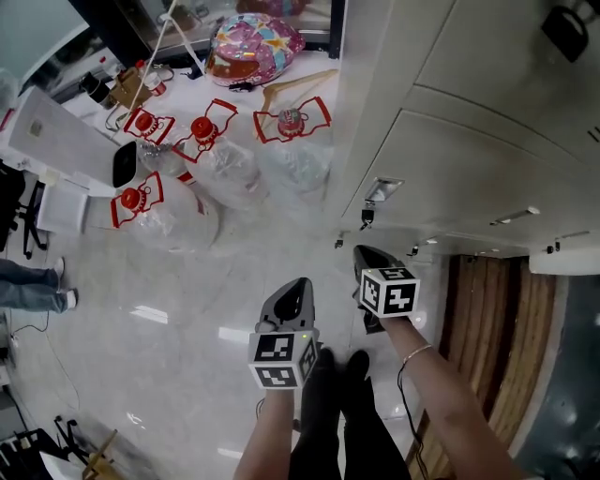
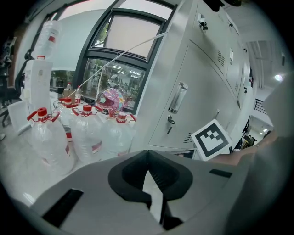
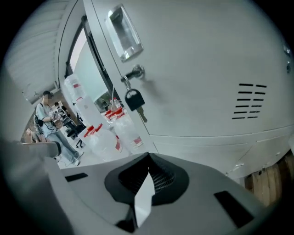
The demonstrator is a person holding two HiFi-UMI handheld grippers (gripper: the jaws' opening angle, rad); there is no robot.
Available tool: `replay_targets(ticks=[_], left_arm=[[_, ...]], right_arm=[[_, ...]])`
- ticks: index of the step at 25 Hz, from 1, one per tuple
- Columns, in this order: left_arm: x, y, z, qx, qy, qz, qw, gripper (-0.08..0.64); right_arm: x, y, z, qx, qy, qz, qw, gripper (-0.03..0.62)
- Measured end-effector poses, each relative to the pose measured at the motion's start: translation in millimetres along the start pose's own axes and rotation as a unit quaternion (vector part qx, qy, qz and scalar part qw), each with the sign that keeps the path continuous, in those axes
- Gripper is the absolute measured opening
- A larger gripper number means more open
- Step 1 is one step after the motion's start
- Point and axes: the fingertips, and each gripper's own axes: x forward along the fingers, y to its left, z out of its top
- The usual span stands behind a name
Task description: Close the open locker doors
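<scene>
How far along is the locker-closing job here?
Looks done: the locker door before the right gripper sits flush, key hanging in its lock; the doors in the left gripper view look shut too. In hand: nothing; the left gripper and the right both have fingers together, empty, off the doors. Left: unclear; a white edge at the head view's right may be a door ajar.

In head view the grey metal locker bank [image 1: 469,141] runs off top & right edges, so upper doors are cut off. Bystander in blue jeans [image 1: 33,286] is cropped at left edge, legs only. Black-capped key [image 3: 133,101] hanging from lock: markings too small to read. Dark object [image 1: 565,28] in top-right corner is partly out of frame, can't ID.
</scene>
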Motion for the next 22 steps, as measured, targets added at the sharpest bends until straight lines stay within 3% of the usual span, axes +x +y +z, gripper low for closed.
replay_targets(ticks=[9, 22], left_arm=[[-35.3, -39.8, 18.3, 0.034, -0.012, -0.011, 0.9993, 0.02], [-113.6, -114.4, 49.2, 0.079, -0.026, -0.035, 0.9959, 0.02]], right_arm=[[-107.7, 13.2, 28.9, 0.005, -0.063, 0.017, 0.998, 0.006], [-282.3, 15.6, 56.4, 0.02, -0.148, 0.006, 0.989, 0.005]])
